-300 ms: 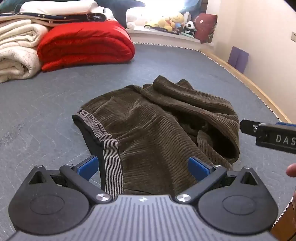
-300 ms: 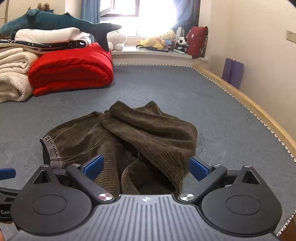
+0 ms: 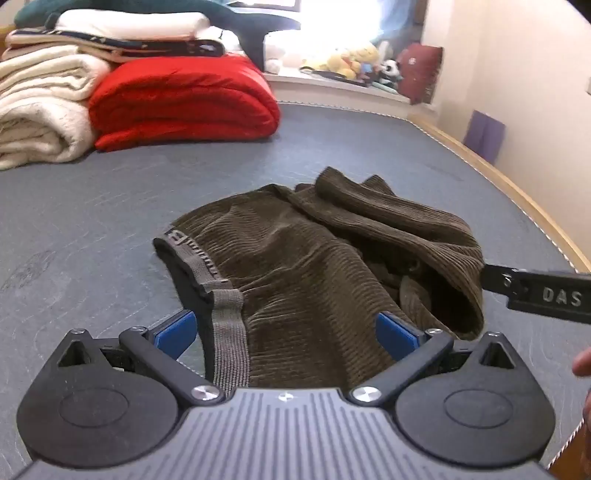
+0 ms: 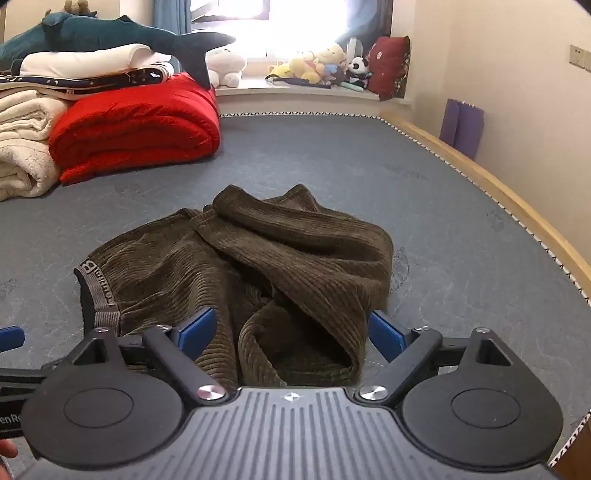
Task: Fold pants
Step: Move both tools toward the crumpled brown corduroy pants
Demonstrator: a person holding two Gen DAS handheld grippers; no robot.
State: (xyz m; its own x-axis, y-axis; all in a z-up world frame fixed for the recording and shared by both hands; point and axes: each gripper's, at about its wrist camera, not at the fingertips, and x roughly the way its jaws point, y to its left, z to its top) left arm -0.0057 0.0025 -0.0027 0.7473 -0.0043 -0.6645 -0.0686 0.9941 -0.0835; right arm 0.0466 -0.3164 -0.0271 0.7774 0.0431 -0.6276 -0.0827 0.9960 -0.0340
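Observation:
Olive-brown corduroy pants point(image 3: 314, 273) lie crumpled on the grey mattress point(image 3: 92, 221), with the grey elastic waistband point(image 3: 227, 317) at their near left. My left gripper point(image 3: 284, 330) hovers open over the waistband end, its blue pads spread to either side of the cloth and nothing pinched. In the right wrist view the pants point(image 4: 258, 266) show a folded-over leg on the right. There my right gripper point(image 4: 290, 330) stands open above the near leg fold, gripping nothing. The right gripper's black body point(image 3: 535, 291) shows at the left view's right edge.
A red folded quilt point(image 4: 136, 136) and cream blankets point(image 4: 22, 147) are stacked at the far left, with a plush shark point(image 4: 110, 33) on top. The mattress's wooden edge point(image 4: 498, 195) runs along the right, by the wall. Stuffed toys point(image 4: 321, 66) line the window sill.
Only small shifts: the pants sit slightly lower in the left wrist view and slightly higher in the right wrist view. Both grippers stay open, and the pants have not moved.

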